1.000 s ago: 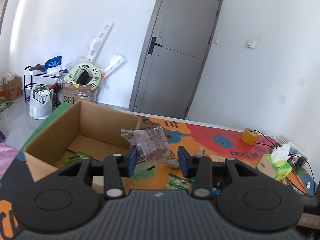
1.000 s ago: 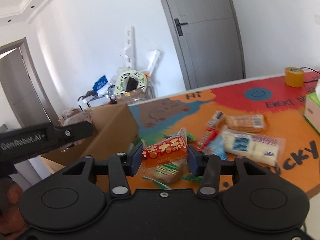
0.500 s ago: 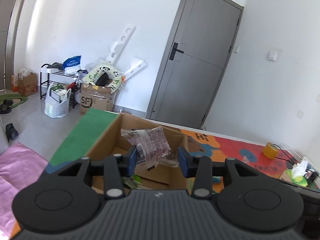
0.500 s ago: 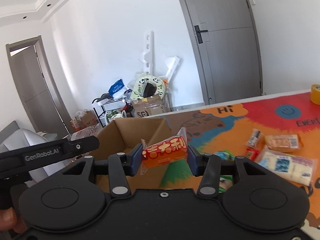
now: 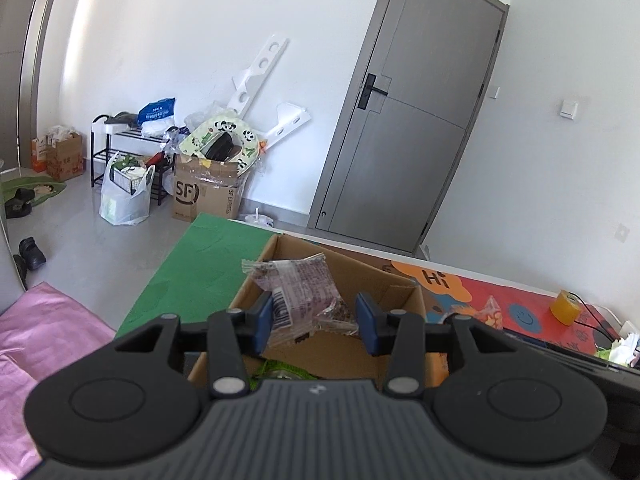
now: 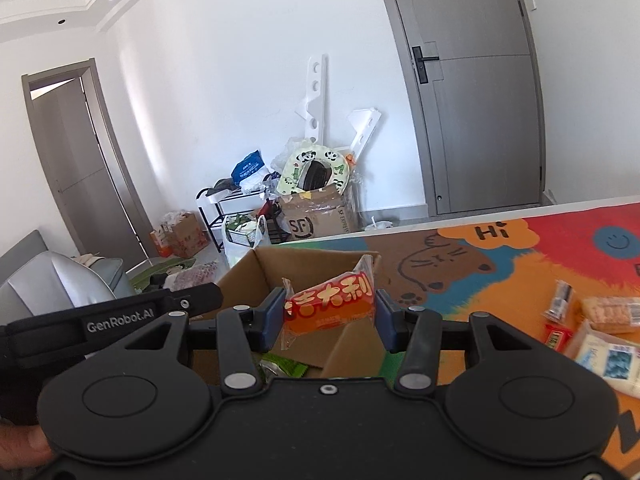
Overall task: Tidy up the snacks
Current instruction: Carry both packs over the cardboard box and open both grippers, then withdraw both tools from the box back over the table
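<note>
My left gripper (image 5: 314, 322) is shut on a clear purple-printed snack packet (image 5: 298, 294) and holds it above the open cardboard box (image 5: 394, 286). My right gripper (image 6: 328, 320) is shut on a red-orange snack packet with yellow characters (image 6: 330, 304), also above the same box (image 6: 312, 262). A green packet lies in the box, seen in the left wrist view (image 5: 280, 370) and in the right wrist view (image 6: 284, 366). The left gripper's body (image 6: 116, 318) shows at the left of the right wrist view.
The box stands on a colourful mat (image 6: 500, 264) on the table. Several loose snack packets (image 6: 600, 336) lie on the mat at the right. A yellow tape roll (image 5: 565, 312) and a tissue pack (image 5: 620, 350) sit at the far right.
Both grippers have swung left with their packets, from over the mat to above the open box. Both stay shut on their packets.
</note>
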{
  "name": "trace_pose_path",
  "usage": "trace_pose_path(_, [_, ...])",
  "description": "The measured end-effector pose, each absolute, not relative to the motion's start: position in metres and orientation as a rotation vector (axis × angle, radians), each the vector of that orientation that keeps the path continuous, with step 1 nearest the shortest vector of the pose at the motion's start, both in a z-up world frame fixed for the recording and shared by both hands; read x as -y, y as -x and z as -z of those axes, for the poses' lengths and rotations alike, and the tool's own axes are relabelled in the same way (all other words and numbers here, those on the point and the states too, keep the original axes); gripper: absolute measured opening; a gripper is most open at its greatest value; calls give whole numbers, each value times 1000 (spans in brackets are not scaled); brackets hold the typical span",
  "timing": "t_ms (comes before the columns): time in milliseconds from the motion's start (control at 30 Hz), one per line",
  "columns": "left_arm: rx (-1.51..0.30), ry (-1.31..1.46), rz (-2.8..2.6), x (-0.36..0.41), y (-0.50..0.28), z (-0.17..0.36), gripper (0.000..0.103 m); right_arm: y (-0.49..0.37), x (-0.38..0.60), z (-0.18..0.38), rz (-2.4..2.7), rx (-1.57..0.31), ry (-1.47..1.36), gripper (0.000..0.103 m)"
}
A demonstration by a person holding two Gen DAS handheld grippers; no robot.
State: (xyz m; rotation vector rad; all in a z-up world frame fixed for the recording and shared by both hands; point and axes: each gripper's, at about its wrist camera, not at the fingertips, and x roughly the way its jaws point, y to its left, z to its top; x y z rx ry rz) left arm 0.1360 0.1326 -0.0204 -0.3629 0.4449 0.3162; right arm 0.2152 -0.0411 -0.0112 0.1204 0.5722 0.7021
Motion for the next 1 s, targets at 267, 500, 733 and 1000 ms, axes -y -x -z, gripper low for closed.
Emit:
trace_pose_path(267, [-439, 380, -354, -140, -130, 18, 49, -224, 28, 15, -717, -598, -138, 48])
trace_pose_path(500, [-439, 417, -376, -140, -108, 17, 63, -228, 27, 21, -742, -634, -176, 55])
trace_pose_path(733, [-468, 431, -380, -136, -99, 20, 69, -216, 49, 22, -707, -658, -225, 56])
trace_pose_path(1000, [-481, 406, -345, -115, -97, 23, 87, -202, 85, 30, -641, -675, -248, 60])
